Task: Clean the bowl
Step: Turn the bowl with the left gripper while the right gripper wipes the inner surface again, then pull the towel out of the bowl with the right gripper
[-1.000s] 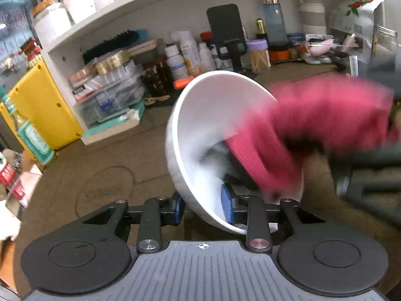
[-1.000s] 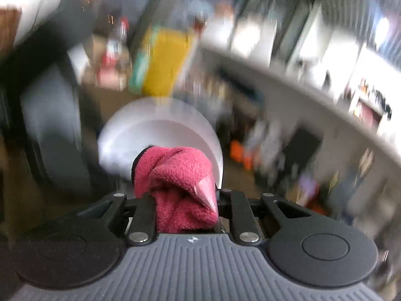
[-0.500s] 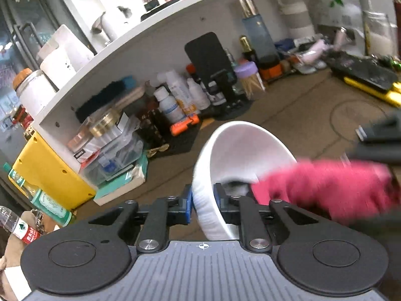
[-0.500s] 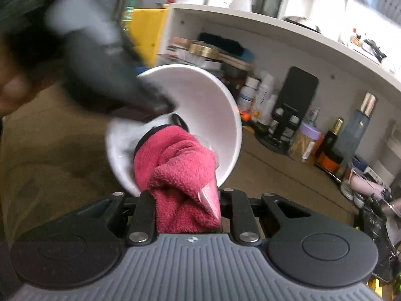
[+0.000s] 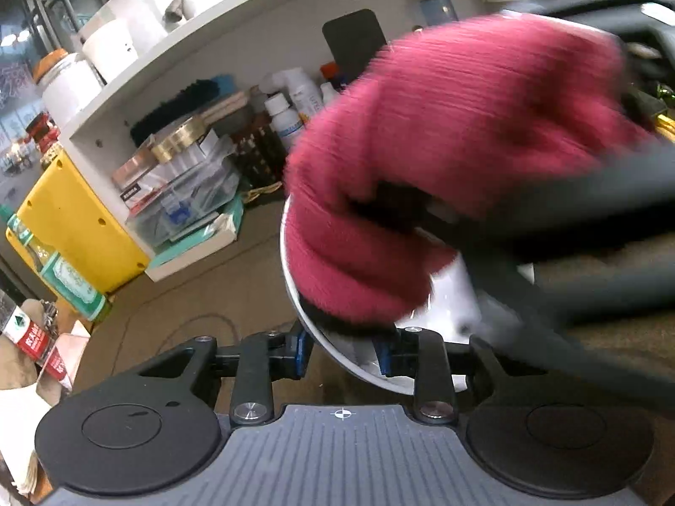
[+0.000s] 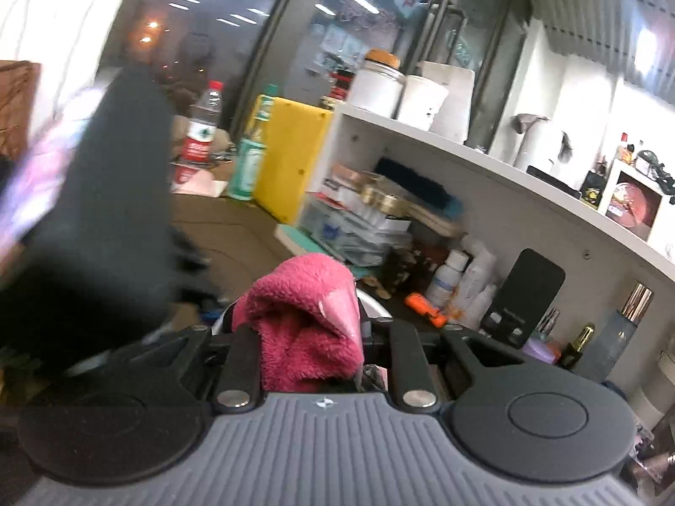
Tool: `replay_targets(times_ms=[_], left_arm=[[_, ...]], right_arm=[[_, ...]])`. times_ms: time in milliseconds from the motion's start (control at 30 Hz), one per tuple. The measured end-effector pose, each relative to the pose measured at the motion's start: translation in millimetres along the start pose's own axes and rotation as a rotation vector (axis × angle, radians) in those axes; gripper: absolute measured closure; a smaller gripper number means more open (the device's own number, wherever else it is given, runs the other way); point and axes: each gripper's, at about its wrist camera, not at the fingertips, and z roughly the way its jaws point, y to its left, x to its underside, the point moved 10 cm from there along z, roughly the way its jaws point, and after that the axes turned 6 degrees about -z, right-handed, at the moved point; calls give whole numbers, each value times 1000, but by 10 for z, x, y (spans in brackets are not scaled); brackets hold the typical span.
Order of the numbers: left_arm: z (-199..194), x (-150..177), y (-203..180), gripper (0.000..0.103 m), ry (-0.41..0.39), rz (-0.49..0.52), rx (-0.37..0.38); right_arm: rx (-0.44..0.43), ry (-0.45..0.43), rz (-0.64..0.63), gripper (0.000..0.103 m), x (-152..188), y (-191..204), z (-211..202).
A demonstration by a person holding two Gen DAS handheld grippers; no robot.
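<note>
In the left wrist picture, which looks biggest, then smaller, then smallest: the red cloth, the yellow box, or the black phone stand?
1. Red cloth, though it is closest to the camera, so it may only look biggest.
2. Yellow box.
3. Black phone stand, farthest back and partly hidden.

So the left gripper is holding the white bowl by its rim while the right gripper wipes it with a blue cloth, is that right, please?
Not quite: the cloth is red, not blue, as the right wrist view shows. The rest stands: the left gripper has the white bowl by its rim, and the right gripper wipes it with that cloth.
</note>
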Motion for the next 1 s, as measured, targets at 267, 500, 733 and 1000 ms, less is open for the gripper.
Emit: replay_targets(times_ms=[267,500,733,1000], left_arm=[[-31,7,-49,71,-6,-25,32],[27,-7,-44,68,5,-32,34],[122,-65,22,68,16,-41,38],[389,-331,294,69,44,-60,-3]], right_arm=[[25,184,-35,82,489,14,-22],[114,171,-58,82,309,-243,315],[122,29,23,82,-38,-377,263],[255,-65,154,82,-125,-1045,-212]])
